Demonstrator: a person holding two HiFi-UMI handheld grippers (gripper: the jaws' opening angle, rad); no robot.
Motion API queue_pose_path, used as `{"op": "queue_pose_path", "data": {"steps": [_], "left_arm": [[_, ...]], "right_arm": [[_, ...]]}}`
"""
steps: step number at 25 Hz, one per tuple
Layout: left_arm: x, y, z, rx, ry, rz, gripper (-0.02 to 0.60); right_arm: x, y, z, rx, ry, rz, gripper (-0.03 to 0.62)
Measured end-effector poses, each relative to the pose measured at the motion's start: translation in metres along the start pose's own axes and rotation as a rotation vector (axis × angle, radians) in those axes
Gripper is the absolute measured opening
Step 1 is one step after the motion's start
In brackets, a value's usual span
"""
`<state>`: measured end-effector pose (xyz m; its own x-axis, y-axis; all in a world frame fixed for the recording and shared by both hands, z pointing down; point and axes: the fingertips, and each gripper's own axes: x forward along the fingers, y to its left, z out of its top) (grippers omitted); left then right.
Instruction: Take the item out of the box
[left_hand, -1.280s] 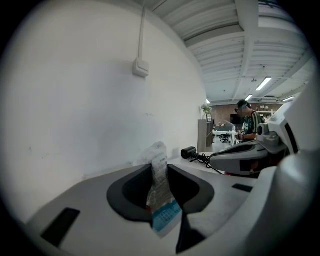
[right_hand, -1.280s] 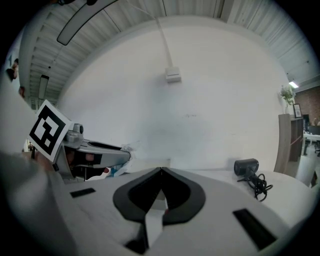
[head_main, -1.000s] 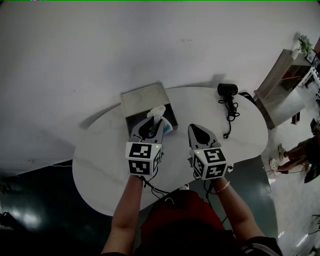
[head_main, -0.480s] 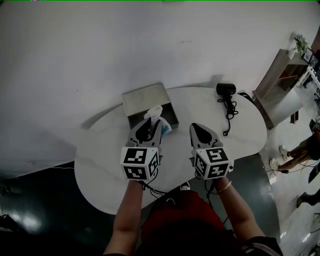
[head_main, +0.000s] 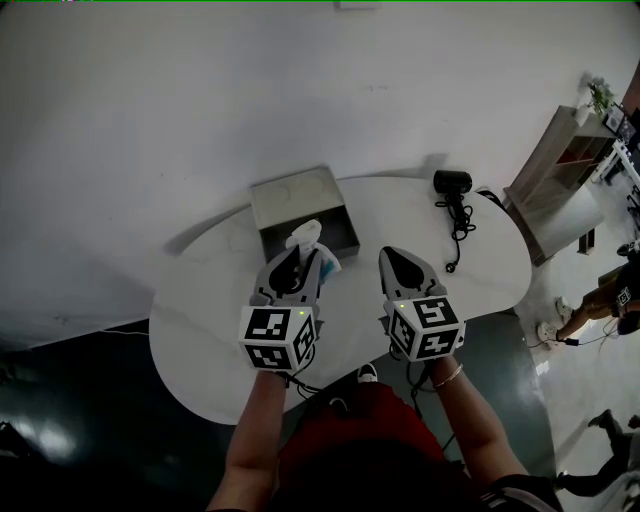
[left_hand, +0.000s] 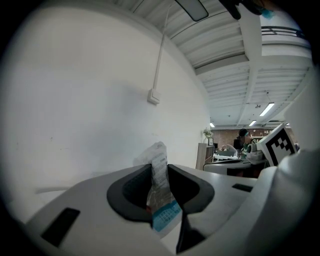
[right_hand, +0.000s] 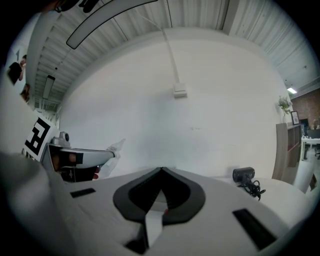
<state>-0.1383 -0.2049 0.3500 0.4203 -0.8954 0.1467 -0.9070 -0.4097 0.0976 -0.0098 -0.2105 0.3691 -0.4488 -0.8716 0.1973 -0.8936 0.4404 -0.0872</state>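
Observation:
A grey open-topped box (head_main: 300, 205) stands at the back of the white oval table (head_main: 200, 310). My left gripper (head_main: 299, 256) is shut on a crinkly white packet with a blue end (head_main: 308, 240), held just in front of the box's near wall and above the table. In the left gripper view the packet (left_hand: 159, 175) stands upright, pinched between the dark pads of the left gripper (left_hand: 159, 172). My right gripper (head_main: 389, 257) hovers over the table to the right, shut and empty, its jaws (right_hand: 161, 171) meeting at the tips.
A black hair dryer (head_main: 452, 182) with a coiled cord lies at the table's back right and also shows as the hair dryer (right_hand: 245, 176) in the right gripper view. A wooden shelf (head_main: 575, 150) stands past the table's right end. A white wall is close behind.
My left gripper has drawn back toward me with the packet, from over the box's opening to just in front of it. The right gripper has barely moved.

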Motion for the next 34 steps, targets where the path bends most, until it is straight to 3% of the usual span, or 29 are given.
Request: {"op": "queue_pose_path", "data": {"steps": [34], "left_arm": [[-0.051,-0.001,-0.005,0.009,-0.057,0.021,0.115]], "right_arm": [[-0.027,0.035,0.0,-0.02,-0.059,0.033,0.015]]}}
